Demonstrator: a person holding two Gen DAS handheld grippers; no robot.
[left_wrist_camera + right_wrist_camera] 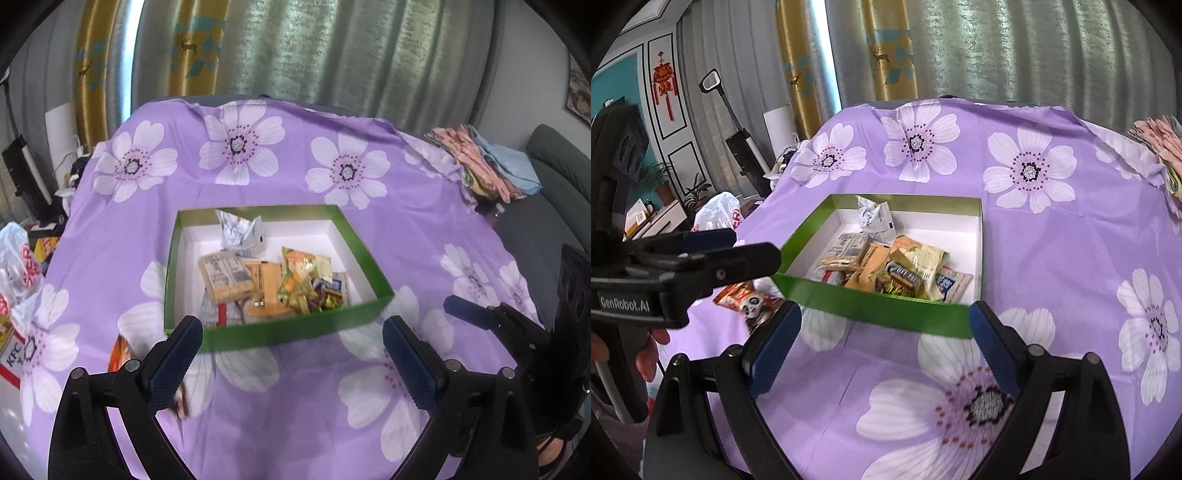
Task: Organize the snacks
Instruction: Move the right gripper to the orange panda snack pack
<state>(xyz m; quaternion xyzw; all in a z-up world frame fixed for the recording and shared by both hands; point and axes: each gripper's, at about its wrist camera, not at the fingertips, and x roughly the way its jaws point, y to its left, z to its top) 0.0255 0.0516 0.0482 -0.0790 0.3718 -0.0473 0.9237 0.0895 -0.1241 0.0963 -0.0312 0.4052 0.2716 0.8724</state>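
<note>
A purple flowered cloth (295,369) covers the table. On it stands a green box (295,334) with a white interior, open at the top and holding a loose pile of snack packets (266,280) toward its near side, with 1 crumpled silver wrapper (240,230) at the far wall. The left gripper (291,350) and right gripper (884,343) both hover above the cloth just short of the box's near wall, jaws spread wide with nothing between the pads. 1 panda-printed packet (753,304) lies on the cloth outside the box, beside its near left corner.
</note>
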